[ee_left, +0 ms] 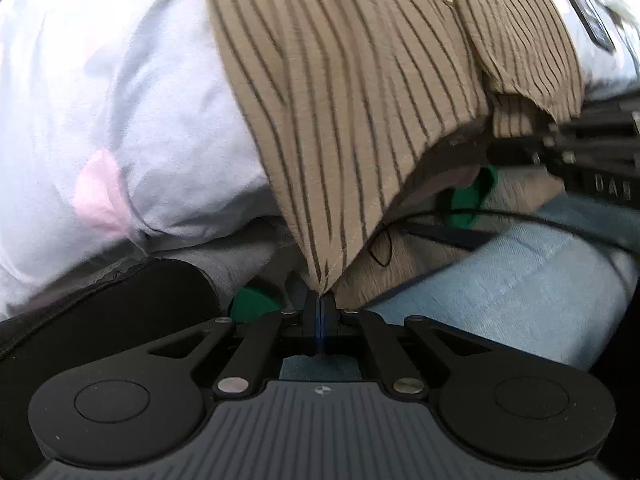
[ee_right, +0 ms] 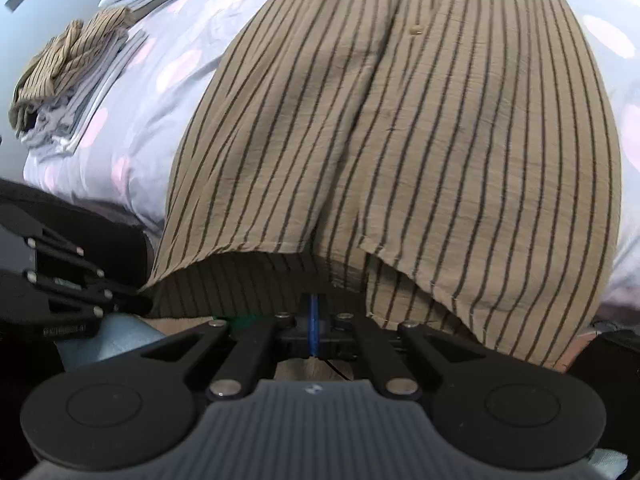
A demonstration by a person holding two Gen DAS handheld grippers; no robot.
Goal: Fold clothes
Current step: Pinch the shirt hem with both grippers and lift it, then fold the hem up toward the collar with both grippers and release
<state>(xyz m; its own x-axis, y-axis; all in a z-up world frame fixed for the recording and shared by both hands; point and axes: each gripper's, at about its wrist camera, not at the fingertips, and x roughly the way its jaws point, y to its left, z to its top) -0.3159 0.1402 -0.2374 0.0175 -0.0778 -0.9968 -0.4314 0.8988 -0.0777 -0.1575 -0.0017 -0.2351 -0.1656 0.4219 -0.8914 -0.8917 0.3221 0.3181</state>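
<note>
- Striped shirt (ee_right: pixel 400 140): thin, crinkled tan cloth with narrow dark stripes running lengthwise. It lies spread over the bed sheet (ee_right: pixel 160 92); its hem hangs off the near edge of the sheet, towards the cameras.
- Two small round tan buttons (ee_right: pixel 417 30) sit along the shirt's front band, at the far end from the hem.
- Left gripper (ee_left: pixel 320 300): black jaws pressed together on a pinched corner of the shirt hem; the cloth rises from the pinch in a taut, narrow wedge.
- Right gripper (ee_right: pixel 314 300): jaws together on the lower hem of the shirt, at the middle of the hem; the hem sags in a shallow arc on either side of the pinch.
- In the right wrist view the left gripper shows at the left end of the hem, as black linkage bars with silver rivets.
- Bed sheet: smooth, pale lavender cotton with soft pink round spots, softly wrinkled beside the shirt.
- Folded stack (ee_right: pixel 72 80): flat, layered pale cloths on the sheet, far left of the shirt, topped by a crumpled tan striped piece.
- Pale blue denim (ee_left: pixel 520 280), below the shirt hem in the left wrist view, has a coarse weave; a thin black cable (ee_left: pixel 500 216) curves across it.
</note>
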